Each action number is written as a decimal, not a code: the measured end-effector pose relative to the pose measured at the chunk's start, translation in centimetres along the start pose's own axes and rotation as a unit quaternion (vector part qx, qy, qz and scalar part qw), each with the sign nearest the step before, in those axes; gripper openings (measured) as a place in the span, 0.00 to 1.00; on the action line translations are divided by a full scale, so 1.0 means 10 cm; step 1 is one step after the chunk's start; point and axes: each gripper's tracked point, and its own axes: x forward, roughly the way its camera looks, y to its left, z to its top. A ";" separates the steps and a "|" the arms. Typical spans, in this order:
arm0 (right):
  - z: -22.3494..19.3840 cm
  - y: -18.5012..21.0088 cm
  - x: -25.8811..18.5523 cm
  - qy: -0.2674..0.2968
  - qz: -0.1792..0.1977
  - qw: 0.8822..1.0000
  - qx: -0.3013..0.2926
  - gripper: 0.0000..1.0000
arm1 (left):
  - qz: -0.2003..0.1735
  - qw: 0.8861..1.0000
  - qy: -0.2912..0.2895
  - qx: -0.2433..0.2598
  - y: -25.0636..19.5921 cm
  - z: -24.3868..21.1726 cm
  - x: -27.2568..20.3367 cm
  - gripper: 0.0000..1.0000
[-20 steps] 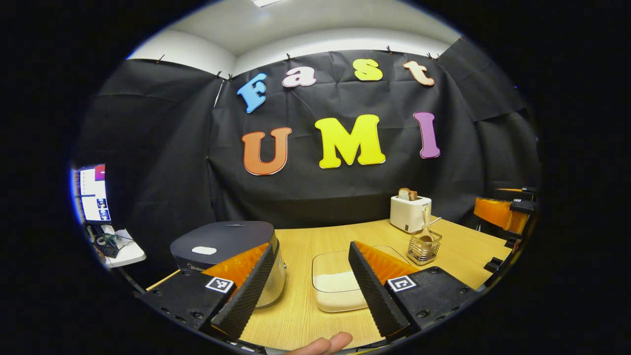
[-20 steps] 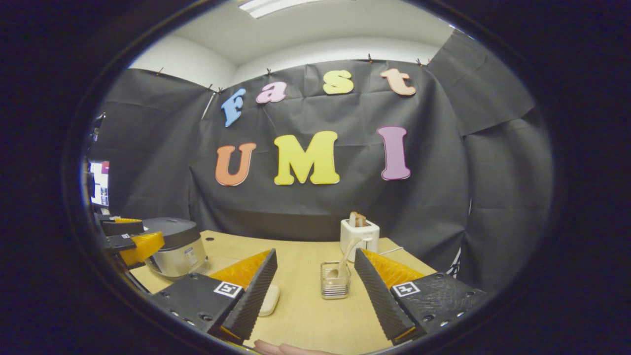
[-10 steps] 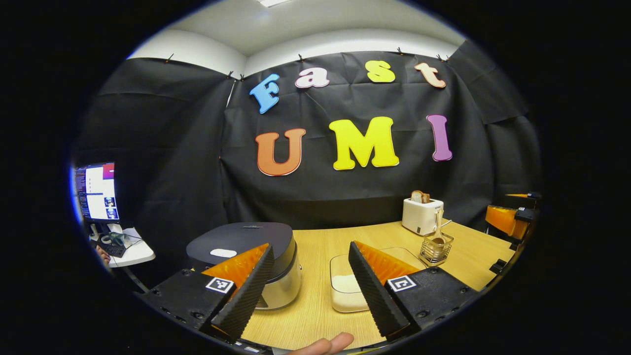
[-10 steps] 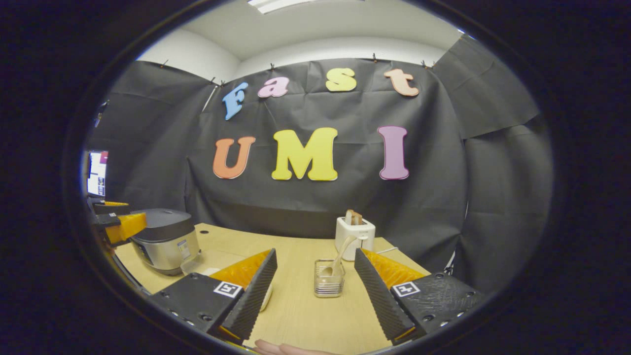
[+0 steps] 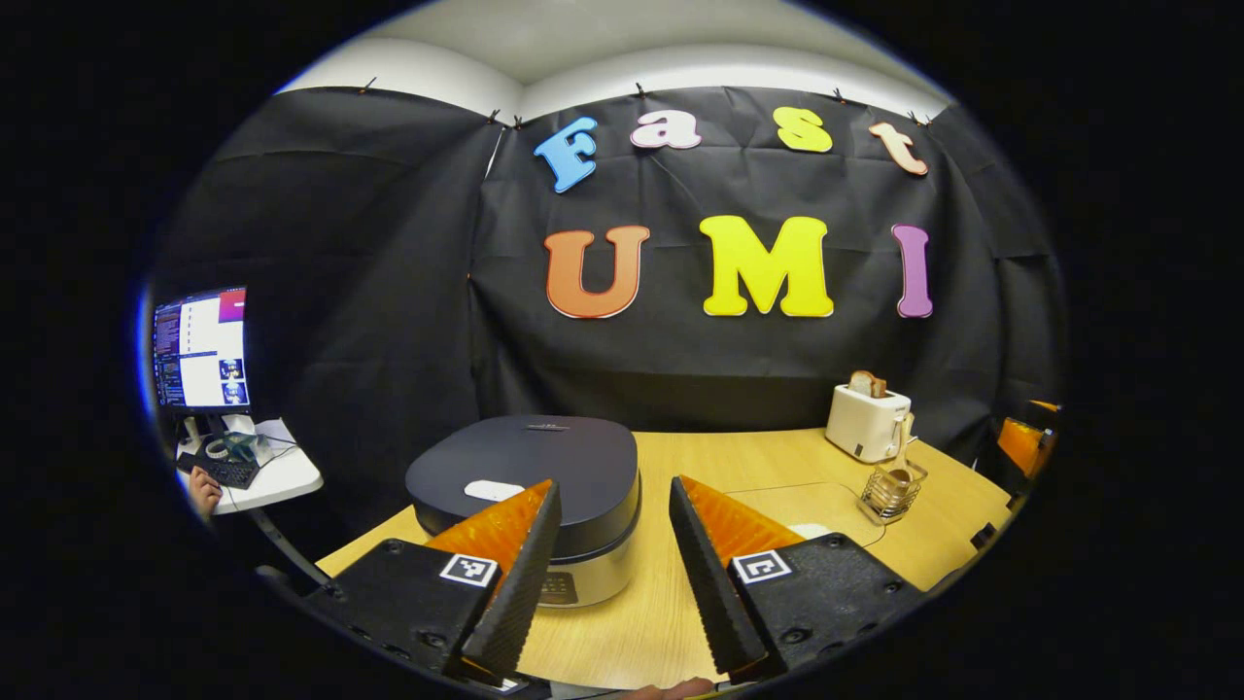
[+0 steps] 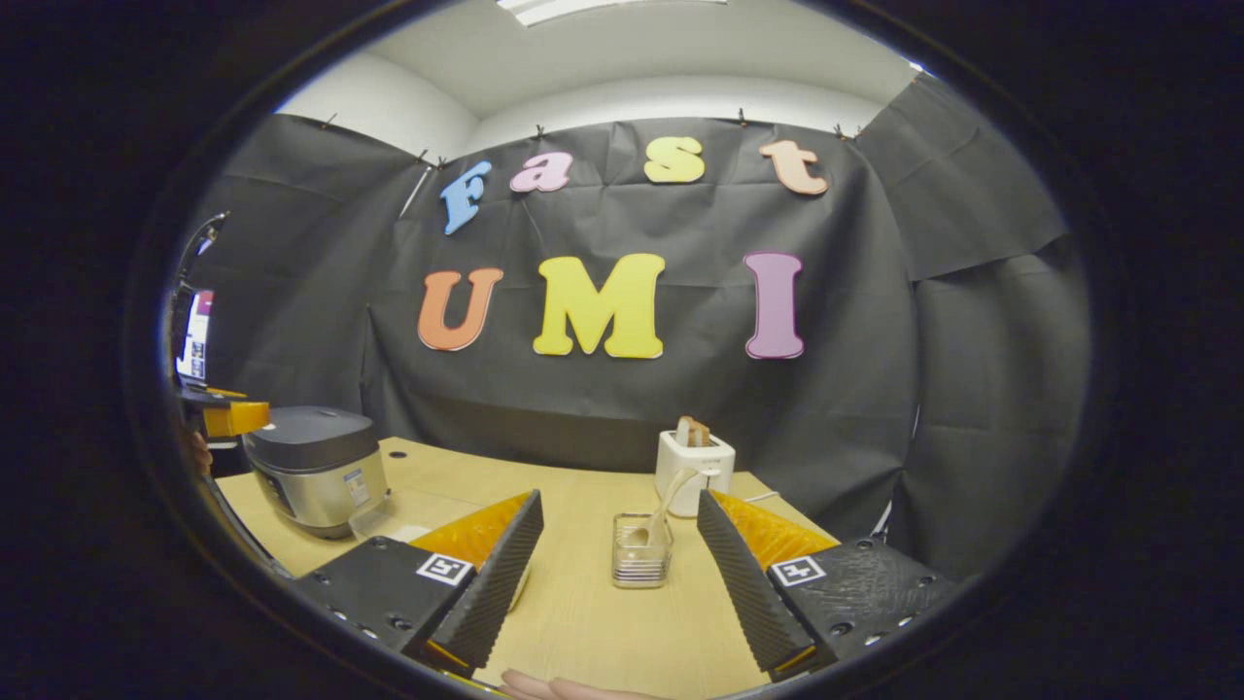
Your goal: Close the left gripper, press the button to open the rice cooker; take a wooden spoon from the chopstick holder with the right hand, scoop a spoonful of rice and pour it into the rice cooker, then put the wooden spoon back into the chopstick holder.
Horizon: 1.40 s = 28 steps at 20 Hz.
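The rice cooker [image 5: 525, 467] stands shut on the wooden table, its dark lid bearing a white button [image 5: 494, 490]. My left gripper [image 5: 612, 483] is open just in front of it, with nothing between the fingers. To the right lie a clear rice box [image 5: 816, 506] and a wire chopstick holder [image 5: 889, 494] with the wooden spoon [image 5: 899, 457] upright in it. My right gripper [image 6: 619, 496] is open, a short way before the chopstick holder [image 6: 641, 562] and wooden spoon [image 6: 671, 501]. The rice cooker [image 6: 316, 467] and left gripper [image 6: 228, 416] show far left there.
A white toaster [image 5: 867, 423] with bread stands behind the holder at the back right. A monitor [image 5: 201, 348] and a small side table [image 5: 262, 472] sit beyond the table's left edge. A hand [image 6: 554, 688] shows under the right gripper.
The left gripper has swung left toward the rice cooker, which now sits between its fingers, and its jaws have narrowed somewhat. The right gripper has barely moved.
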 end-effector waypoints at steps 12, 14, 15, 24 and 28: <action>0.07 -0.16 -0.02 -0.006 -0.017 1.000 0.006 0.95 | 0.018 0.994 0.109 0.006 0.57 -0.13 0.38 0.03; 0.06 -0.18 -0.01 -0.005 -0.021 1.000 0.007 0.95 | 0.020 0.992 0.124 0.005 0.64 -0.20 0.44 0.03; 0.05 -0.17 0.00 -0.003 -0.019 1.000 0.007 0.95 | 0.024 0.991 0.130 0.004 0.68 -0.23 0.46 0.03; 0.06 -0.17 -0.01 -0.002 -0.019 1.000 0.004 0.95 | 0.001 0.982 0.187 0.021 0.74 -0.35 0.51 0.03; 0.05 -0.17 -0.01 -0.001 -0.018 1.000 0.005 0.95 | -0.004 0.977 0.211 0.025 0.74 -0.36 0.48 0.03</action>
